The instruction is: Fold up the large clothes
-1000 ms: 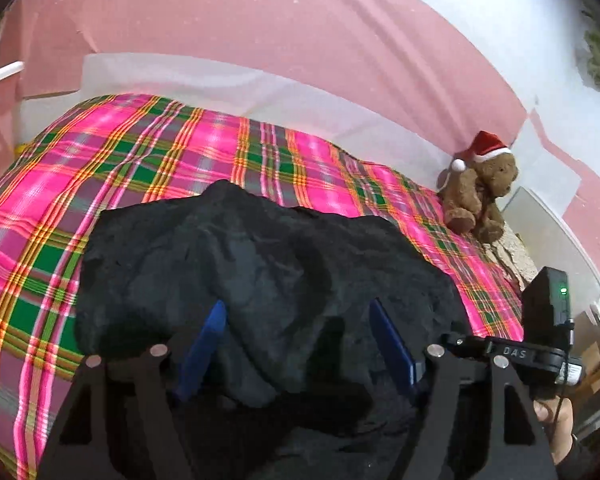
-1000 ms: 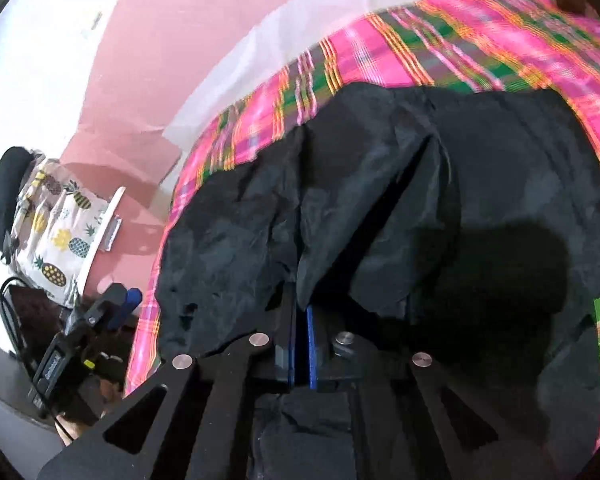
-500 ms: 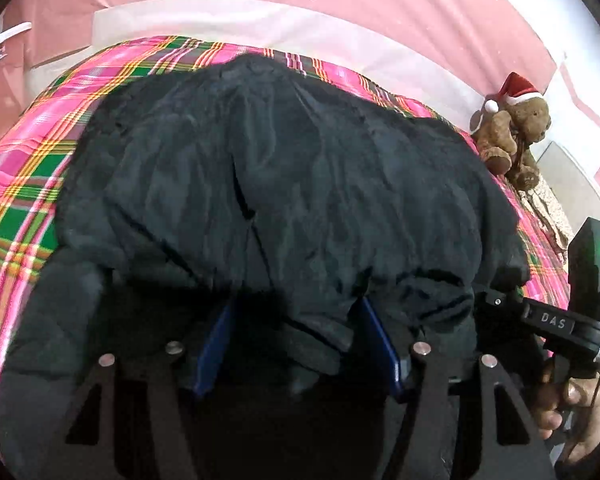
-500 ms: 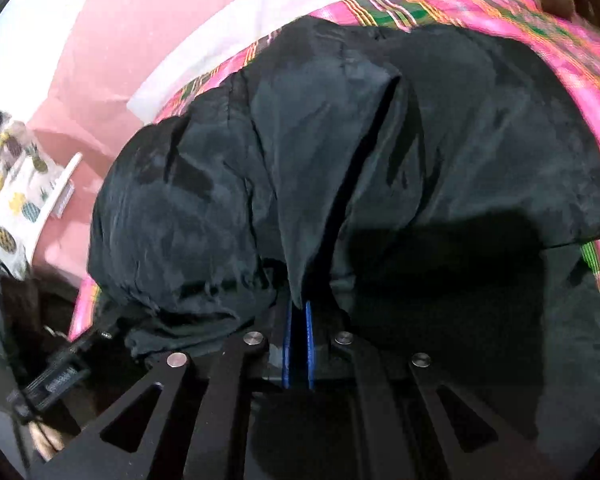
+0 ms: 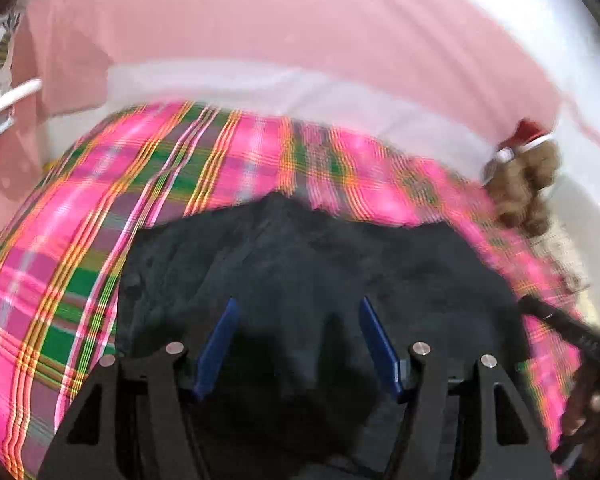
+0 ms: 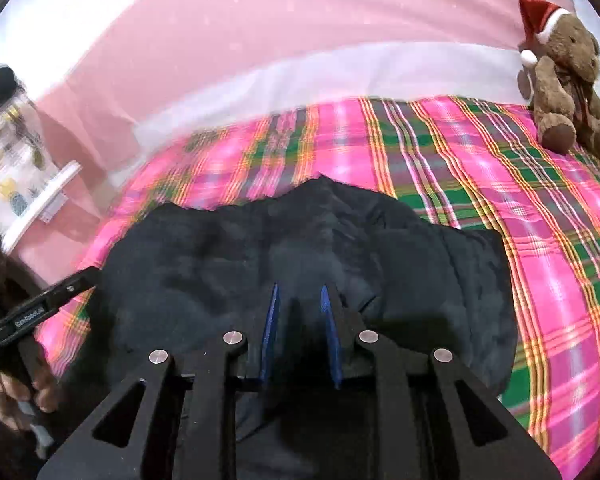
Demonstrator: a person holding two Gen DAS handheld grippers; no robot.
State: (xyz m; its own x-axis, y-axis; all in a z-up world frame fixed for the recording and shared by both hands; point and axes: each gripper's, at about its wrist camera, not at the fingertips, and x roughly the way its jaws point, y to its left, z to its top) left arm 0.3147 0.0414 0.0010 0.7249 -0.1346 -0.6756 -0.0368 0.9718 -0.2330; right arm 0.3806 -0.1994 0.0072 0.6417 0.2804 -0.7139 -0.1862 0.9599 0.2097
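Right wrist — pink plaid bed (image 6: pixel 480 168), black garment (image 6: pixel 300 248), pink wall (image 6: pixel 300 20), both tools (image 6: pixel 298 300) (image 5: pixel 296 312) spread.

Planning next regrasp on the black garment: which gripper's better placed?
Probably the left gripper: wide open over the black garment. The right gripper also hangs over it, but its gap is narrower.

Pink-green plaid blanket (image 6: pixel 480 168) covers the bed. Brown teddy bear (image 6: pixel 564 76) in a red Santa hat (image 6: pixel 534 14) sits at its far corner. Pink wall (image 6: pixel 280 28) behind.
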